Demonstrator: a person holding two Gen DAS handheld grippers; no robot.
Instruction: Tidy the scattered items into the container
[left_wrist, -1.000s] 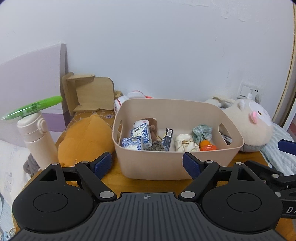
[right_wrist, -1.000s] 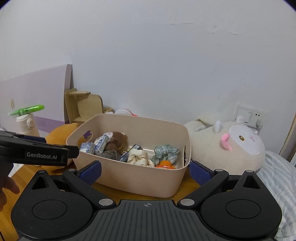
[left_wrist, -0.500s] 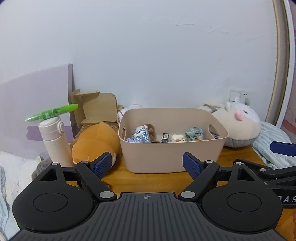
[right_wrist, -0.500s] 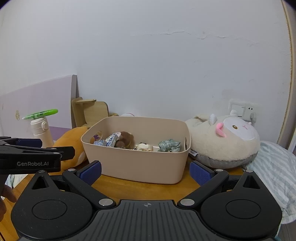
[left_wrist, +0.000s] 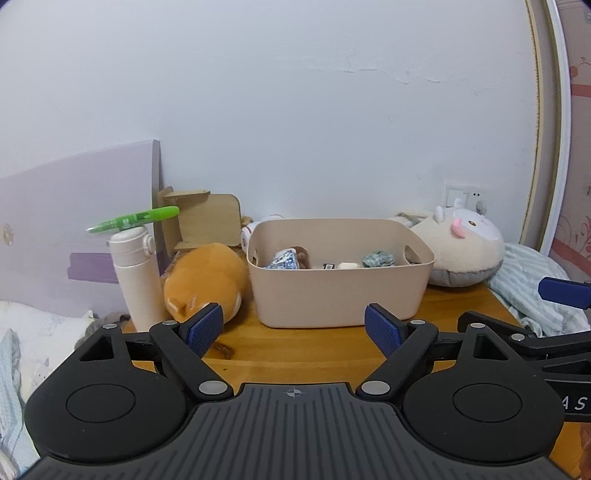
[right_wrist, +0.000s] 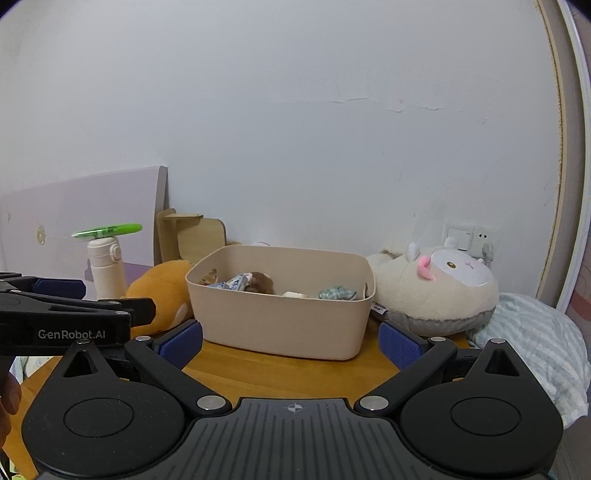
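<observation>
A beige plastic bin (left_wrist: 340, 291) with rounded corners and cut-out handles sits on the wooden tabletop (left_wrist: 314, 347), holding a blue-and-white patterned packet (left_wrist: 283, 259), a brown plush toy (right_wrist: 261, 282), a cream bundle (left_wrist: 347, 265) and a green checked cloth (left_wrist: 377, 257). An orange plush (left_wrist: 207, 280) lies just beside its left wall, a cream sheep plush (left_wrist: 461, 247) beside its right. The left gripper (left_wrist: 293, 326) hangs spread wide and empty, blue ribbed pads (left_wrist: 205, 328) clear of the bin; the right gripper (right_wrist: 291, 343) is likewise wide apart, holding nothing.
</observation>
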